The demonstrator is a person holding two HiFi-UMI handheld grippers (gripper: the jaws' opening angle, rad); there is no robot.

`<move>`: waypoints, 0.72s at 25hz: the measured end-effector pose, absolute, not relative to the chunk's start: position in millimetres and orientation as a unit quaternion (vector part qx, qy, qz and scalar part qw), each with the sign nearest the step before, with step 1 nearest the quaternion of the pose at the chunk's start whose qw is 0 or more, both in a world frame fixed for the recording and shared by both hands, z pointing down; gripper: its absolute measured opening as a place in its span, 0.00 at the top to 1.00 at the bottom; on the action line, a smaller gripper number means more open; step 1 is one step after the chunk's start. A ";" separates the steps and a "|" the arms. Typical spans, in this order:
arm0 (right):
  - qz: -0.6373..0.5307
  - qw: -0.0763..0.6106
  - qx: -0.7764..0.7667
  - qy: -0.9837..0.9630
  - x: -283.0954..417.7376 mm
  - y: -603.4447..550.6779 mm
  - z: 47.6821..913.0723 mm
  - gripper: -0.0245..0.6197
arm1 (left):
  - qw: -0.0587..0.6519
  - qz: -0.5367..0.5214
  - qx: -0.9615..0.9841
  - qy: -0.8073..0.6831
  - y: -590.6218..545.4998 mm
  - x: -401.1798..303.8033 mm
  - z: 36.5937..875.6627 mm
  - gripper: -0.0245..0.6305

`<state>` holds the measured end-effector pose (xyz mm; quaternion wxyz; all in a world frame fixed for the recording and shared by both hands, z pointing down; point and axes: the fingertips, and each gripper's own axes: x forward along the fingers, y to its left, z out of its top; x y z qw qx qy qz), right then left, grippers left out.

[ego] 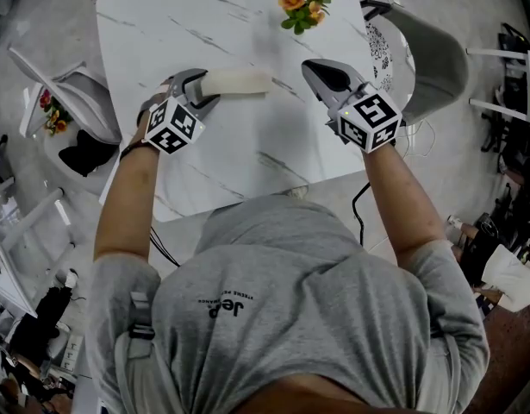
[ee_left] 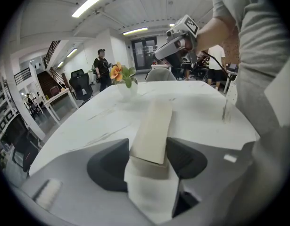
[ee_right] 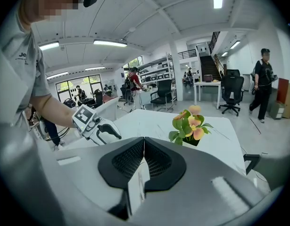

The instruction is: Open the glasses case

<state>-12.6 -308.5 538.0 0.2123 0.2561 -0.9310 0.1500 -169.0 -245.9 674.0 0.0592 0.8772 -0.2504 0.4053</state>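
Observation:
A cream, oblong glasses case [ego: 239, 83] lies closed on the white marble table [ego: 187, 24], left of centre. My left gripper [ego: 204, 89] is shut on its left end. In the left gripper view the case [ee_left: 154, 126] runs away from me, its near end pinched between the two dark pads [ee_left: 109, 166]. My right gripper [ego: 312, 65] hovers over the table to the right of the case, apart from it, jaws shut with nothing between them. Its dark ribbed pads [ee_right: 128, 159] meet in the right gripper view, where the left gripper [ee_right: 100, 128] shows beyond.
A small pot of orange flowers [ego: 303, 9] stands at the table's far side, beyond the right gripper. A grey chair [ego: 437, 54] is at the right of the table, another chair [ego: 66, 102] at the left. A cable hangs off the right edge.

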 end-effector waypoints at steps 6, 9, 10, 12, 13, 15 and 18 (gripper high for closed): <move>0.148 0.211 0.258 -0.931 -13.5 -309.3 534.4 0.96 | 0.060 0.409 0.881 -0.229 -242.4 -168.6 670.5 0.53; 0.147 0.212 0.261 -0.930 -11.2 -310.7 533.8 0.96 | 0.060 0.406 0.884 -0.223 -242.9 -168.5 667.6 0.55; 0.147 0.212 0.262 -0.930 -10.6 -311.0 533.7 0.96 | 0.059 0.405 0.885 -0.222 -243.4 -168.3 666.0 0.56; 0.147 0.212 0.263 -0.930 -9.2 -311.2 532.8 0.96 | 0.057 0.402 0.887 -0.220 -244.4 -167.8 662.1 0.58; 0.148 0.213 0.264 -0.929 -8.6 -311.3 532.3 0.96 | 0.055 0.400 0.888 -0.219 -244.7 -167.6 660.1 0.60; 0.148 0.213 0.266 -0.928 -7.3 -312.1 531.8 0.96 | 0.052 0.397 0.890 -0.218 -245.6 -167.3 656.9 0.62; 0.148 0.213 0.269 -0.928 -6.0 -314.5 532.0 0.96 | 0.048 0.393 0.892 -0.218 -247.9 -167.5 653.0 0.67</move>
